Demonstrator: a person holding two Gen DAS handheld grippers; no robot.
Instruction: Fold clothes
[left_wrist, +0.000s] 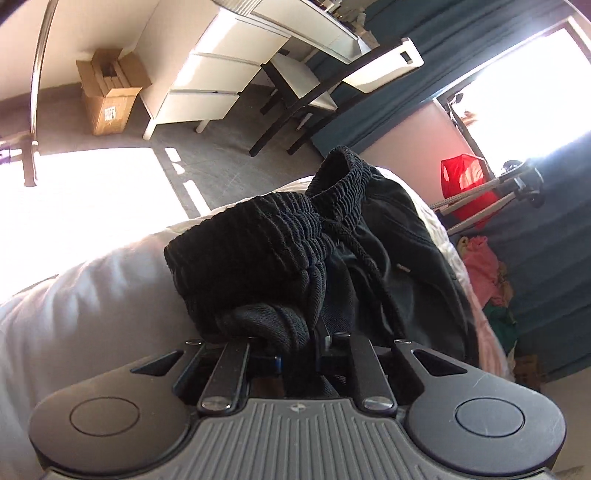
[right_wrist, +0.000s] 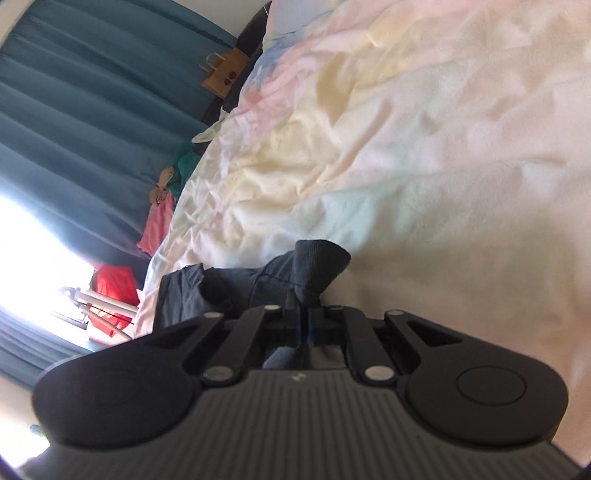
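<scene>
The bed (right_wrist: 424, 147), covered with a pale, wrinkled duvet in soft pink, yellow and blue tints, fills most of the right wrist view and is the surface under everything. On it lie the black pants (left_wrist: 388, 236), a dark garment with a ribbed elastic waistband (left_wrist: 280, 236) and a drawstring (left_wrist: 369, 266). In the left wrist view the pants stretch away from the left claw (left_wrist: 288, 332) toward the far edge of the bed, so their long axis runs roughly along the direction in which this claw looks. The left claw is pressed together on the bunched waistband, which rises directly in front of it and hides the fingertips. The right claw (right_wrist: 304, 306) is also closed, and it pinches a small fold of the dark cloth (right_wrist: 317, 266) that stands up just ahead of it; the rest of the garment spreads to its left, toward the bed's edge. Which part of the pants this fold belongs to I cannot tell. Both claws touch the garment, so neither is nearer than the other. I judge that the next move depends on keeping the two held points level with each other, so that the cloth can be carried across its long axis and laid flat without a twist. If one claw leads, the fold may come out crooked.
</scene>
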